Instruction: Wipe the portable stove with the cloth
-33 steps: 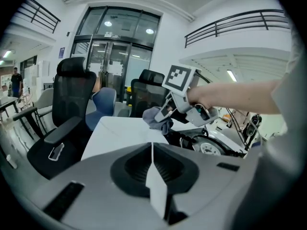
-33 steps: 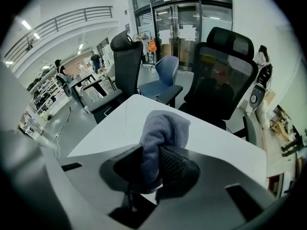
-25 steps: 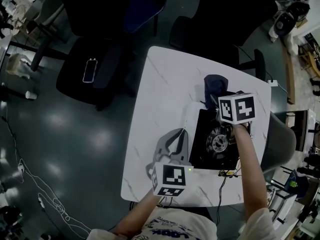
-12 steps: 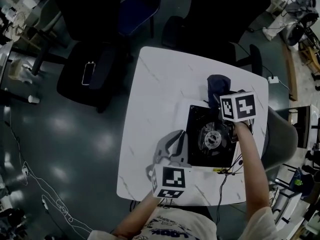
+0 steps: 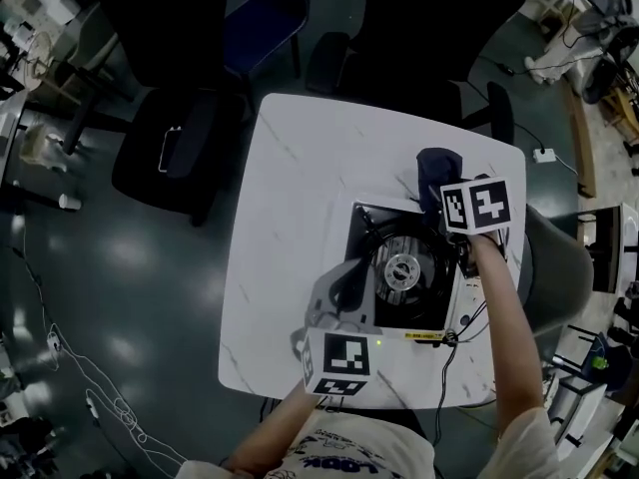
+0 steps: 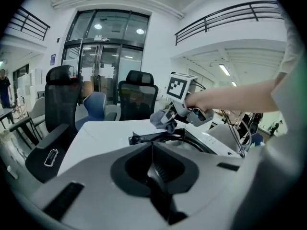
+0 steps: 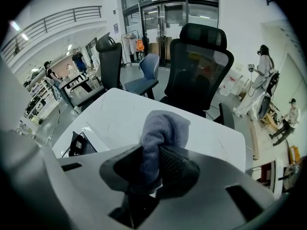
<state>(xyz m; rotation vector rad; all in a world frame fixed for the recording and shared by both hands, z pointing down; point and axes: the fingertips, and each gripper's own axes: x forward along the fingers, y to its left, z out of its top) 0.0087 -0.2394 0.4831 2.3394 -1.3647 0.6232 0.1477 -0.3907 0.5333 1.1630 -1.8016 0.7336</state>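
Clamping cloth [image 7: 162, 131], right hand-held gripper [image 7: 153, 169] flanks a stove burner [image 5: 403, 267] seen only overhead; left hand-held gripper [image 6: 152, 163] clenched.

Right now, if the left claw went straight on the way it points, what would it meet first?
Probably the portable stove: its black frame lies directly ahead of the shut left claw, though depth is hard to judge.

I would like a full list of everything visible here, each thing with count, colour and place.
table: one, white, centre.
stove: one, black, on the table's right part.
cloth: one, grey-blue, held by the right gripper.
chairs: several, black, one blue, around the table.
phone: one, dark, on the left chair's seat.
cable: one, pale, on the floor at left.
left gripper: shut, empty, beside the stove.
right gripper: shut on the cloth.
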